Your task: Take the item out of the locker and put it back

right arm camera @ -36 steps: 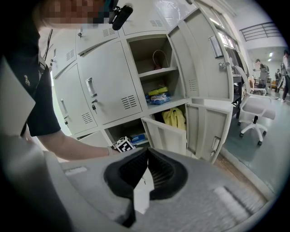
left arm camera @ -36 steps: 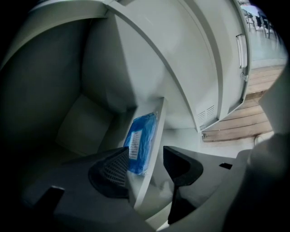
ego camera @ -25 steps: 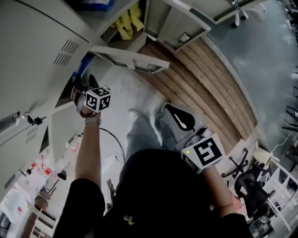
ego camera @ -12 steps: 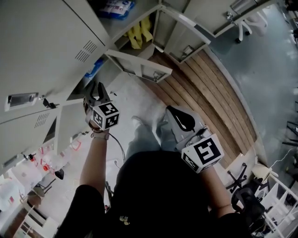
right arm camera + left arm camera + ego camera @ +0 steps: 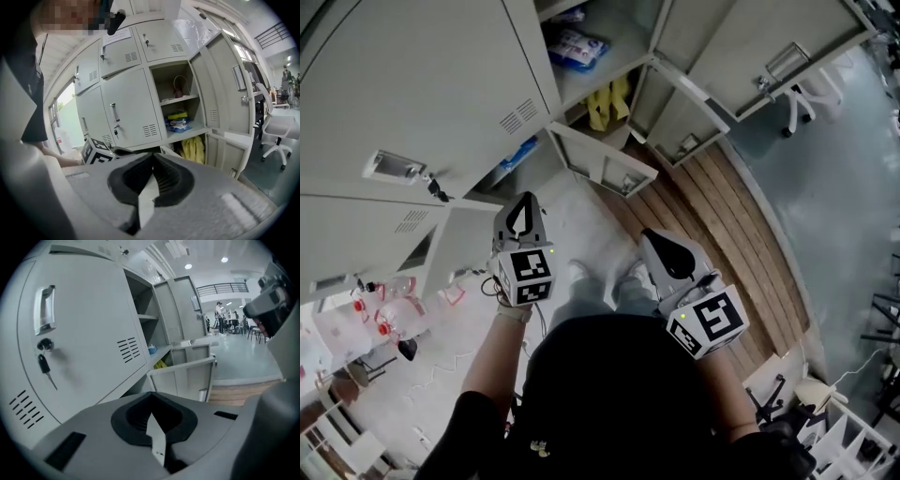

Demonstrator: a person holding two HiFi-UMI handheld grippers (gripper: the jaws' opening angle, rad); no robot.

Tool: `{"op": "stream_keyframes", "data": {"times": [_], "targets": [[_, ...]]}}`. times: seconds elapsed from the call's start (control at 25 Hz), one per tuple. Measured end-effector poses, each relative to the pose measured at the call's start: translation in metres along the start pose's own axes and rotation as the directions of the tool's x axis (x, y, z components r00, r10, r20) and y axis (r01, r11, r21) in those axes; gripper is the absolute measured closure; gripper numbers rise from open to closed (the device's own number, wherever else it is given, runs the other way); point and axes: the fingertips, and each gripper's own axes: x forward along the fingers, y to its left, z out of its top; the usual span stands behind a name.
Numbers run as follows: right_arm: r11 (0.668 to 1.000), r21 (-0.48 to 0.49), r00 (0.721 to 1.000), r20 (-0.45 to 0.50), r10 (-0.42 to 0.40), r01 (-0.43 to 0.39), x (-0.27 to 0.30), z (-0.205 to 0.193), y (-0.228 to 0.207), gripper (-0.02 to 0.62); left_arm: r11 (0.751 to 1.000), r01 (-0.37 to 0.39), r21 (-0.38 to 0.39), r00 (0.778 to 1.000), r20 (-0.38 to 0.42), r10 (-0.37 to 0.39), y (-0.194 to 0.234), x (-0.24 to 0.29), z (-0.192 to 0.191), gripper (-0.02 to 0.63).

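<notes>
The open locker (image 5: 609,66) stands ahead of me. A blue-and-white package (image 5: 578,47) (image 5: 178,124) lies on its shelf, and a yellow cloth (image 5: 610,101) (image 5: 192,147) hangs in the compartment below. A blue item (image 5: 517,151) shows in the gap of the lower locker to the left. My left gripper (image 5: 523,208) (image 5: 151,395) is held in front of the closed grey door, shut and empty, well short of the shelves. My right gripper (image 5: 651,234) (image 5: 152,155) hovers over the floor, shut, with nothing in it.
A lower locker door (image 5: 605,161) (image 5: 187,373) swings out toward me. The closed door on the left has a handle (image 5: 44,310) and a key (image 5: 47,369) in its lock. A white chair (image 5: 280,132) stands right of the lockers. Wooden planks (image 5: 722,225) cover the floor.
The left gripper has drawn back from the lower locker gap toward me and its jaws have closed with nothing in them. The head view has swung up toward the lockers.
</notes>
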Motion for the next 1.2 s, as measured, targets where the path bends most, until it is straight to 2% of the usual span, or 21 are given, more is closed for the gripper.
{"op": "stream_keyframes", "data": {"times": [0.2, 0.36, 0.52, 0.76, 0.92, 1.08, 1.2], "targets": [[0.999, -0.014, 0.998, 0.036, 0.043, -0.043, -0.005, 0.016, 0.006, 0.597, 0.994, 0.094, -0.063, 0.993, 0.081, -0.089, -0.014, -0.045, 0.041, 0.592], [0.997, -0.034, 0.997, 0.049, 0.065, -0.064, -0.006, 0.023, 0.007, 0.597, 0.987, 0.135, -0.084, 0.981, 0.151, -0.122, -0.024, -0.074, 0.064, 0.592], [0.995, -0.052, 0.994, 0.061, 0.088, -0.085, -0.008, 0.032, 0.006, 0.597, 0.969, 0.2, -0.144, 0.963, 0.21, -0.168, -0.036, -0.097, 0.086, 0.592], [0.994, -0.056, 0.994, 0.054, 0.098, -0.095, -0.016, 0.038, 0.001, 0.597, 0.937, 0.265, -0.227, 0.942, 0.269, -0.201, -0.042, -0.125, 0.105, 0.592], [0.992, -0.052, 0.992, 0.062, 0.114, -0.111, -0.018, 0.043, 0.001, 0.597, 0.918, 0.286, -0.275, 0.929, 0.313, -0.196, -0.043, -0.134, 0.114, 0.593], [0.989, -0.063, 0.989, 0.064, 0.136, -0.132, -0.021, 0.048, 0.004, 0.597, 0.909, 0.298, -0.291, 0.921, 0.339, -0.193, -0.044, -0.139, 0.115, 0.594], [0.988, -0.073, 0.988, 0.06, 0.139, -0.135, -0.022, 0.049, 0.005, 0.597, 0.907, 0.3, -0.297, 0.923, 0.332, -0.196, -0.045, -0.14, 0.11, 0.594]]}}
